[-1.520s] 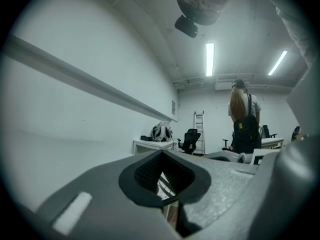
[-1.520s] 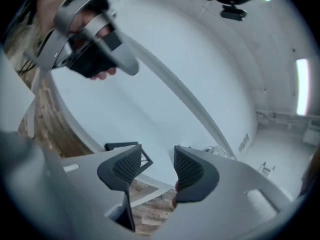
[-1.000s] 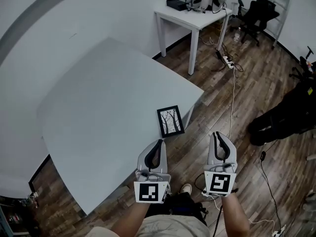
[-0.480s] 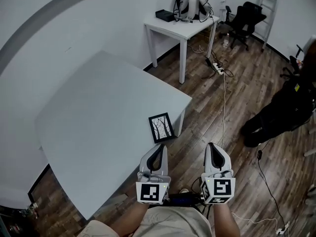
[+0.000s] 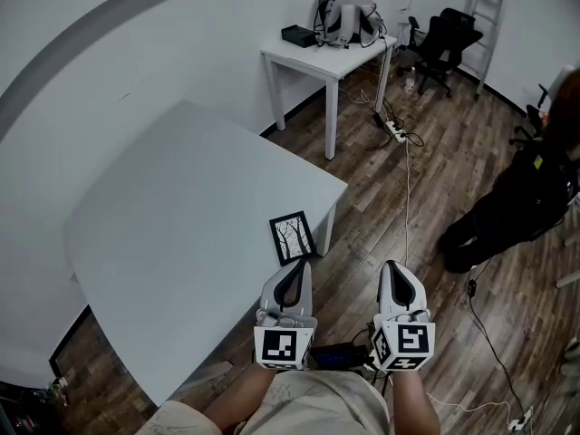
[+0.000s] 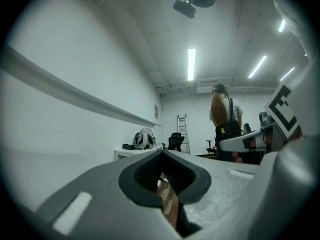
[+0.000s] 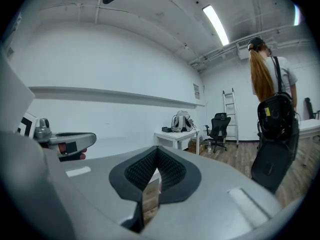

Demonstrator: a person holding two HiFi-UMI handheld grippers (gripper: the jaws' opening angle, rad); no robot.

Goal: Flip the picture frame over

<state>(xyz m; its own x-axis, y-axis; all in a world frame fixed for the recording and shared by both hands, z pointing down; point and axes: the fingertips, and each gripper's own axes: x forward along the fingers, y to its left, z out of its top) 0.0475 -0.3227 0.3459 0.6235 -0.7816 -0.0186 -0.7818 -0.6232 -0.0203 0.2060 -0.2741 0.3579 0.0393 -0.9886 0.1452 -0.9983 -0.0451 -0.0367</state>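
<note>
Picture frame [image 5: 293,237] lies picture-side up near the table [image 5: 181,207] corner, centre frame. Left gripper [image 5: 298,265] and right gripper [image 5: 391,266] hover below it, jaws closed, nothing held.

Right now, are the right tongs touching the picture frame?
Apart. The head view shows the right tongs held over the wooden floor, with bare floor between them and the picture frame on the table.

picture frame [image 5: 292,237] back hidden, bystander [image 5: 526,198] cropped
</note>
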